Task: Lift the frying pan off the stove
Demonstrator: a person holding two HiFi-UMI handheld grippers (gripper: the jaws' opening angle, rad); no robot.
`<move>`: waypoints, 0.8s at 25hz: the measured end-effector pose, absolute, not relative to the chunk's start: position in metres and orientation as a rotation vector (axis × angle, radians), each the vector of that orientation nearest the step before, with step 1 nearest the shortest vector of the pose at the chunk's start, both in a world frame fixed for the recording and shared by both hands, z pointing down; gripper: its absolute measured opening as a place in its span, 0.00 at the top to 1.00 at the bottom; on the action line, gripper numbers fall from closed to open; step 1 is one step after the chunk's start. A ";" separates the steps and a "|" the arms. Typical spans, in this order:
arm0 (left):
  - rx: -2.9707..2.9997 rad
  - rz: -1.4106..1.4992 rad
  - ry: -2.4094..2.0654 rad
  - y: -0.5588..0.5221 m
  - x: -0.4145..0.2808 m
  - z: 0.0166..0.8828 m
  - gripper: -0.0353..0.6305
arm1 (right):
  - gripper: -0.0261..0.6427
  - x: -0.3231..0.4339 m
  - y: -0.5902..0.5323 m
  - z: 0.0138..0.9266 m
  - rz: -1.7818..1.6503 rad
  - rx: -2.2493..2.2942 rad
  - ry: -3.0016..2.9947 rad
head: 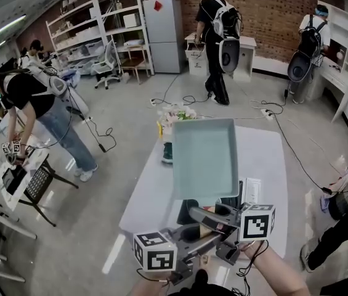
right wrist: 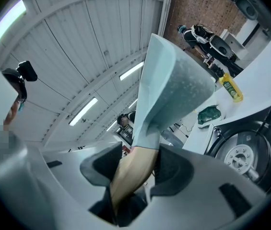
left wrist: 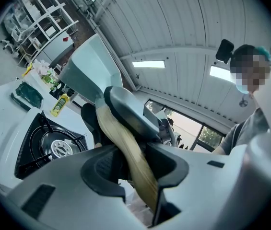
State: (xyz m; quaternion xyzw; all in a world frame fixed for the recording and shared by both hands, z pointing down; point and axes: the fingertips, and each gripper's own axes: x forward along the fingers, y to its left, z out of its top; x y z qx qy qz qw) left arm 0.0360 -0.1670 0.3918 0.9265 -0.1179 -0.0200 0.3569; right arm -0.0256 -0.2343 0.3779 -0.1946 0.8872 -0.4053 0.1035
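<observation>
**Aloft: pan off the stove**

On the white table (head: 272,159), near end: black stove (left wrist: 44,143). Above it, clear of the burner and tilted: square pale-teal frying pan (head: 206,158). Clamped on its wooden handle (left wrist: 125,152), jaws partway closed from either side: left gripper (left wrist: 130,164) and right gripper (right wrist: 135,171). Farther back, left: yellow bottle (left wrist: 60,104).

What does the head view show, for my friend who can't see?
The left gripper and right gripper hold a pale blue square frying pan up above a white table. Other people work behind.
</observation>
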 end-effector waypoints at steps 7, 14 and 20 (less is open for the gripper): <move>2.395 -0.048 -0.313 -0.168 0.034 0.392 0.74 | 0.68 -0.028 -0.235 0.377 -1.179 -0.562 2.631; 2.394 -0.046 -0.314 -0.163 0.033 0.392 0.74 | 0.68 -0.029 -0.229 0.377 -1.184 -0.564 2.619; 2.391 -0.048 -0.320 -0.161 0.037 0.394 0.74 | 0.68 -0.025 -0.228 0.379 -1.185 -0.566 2.626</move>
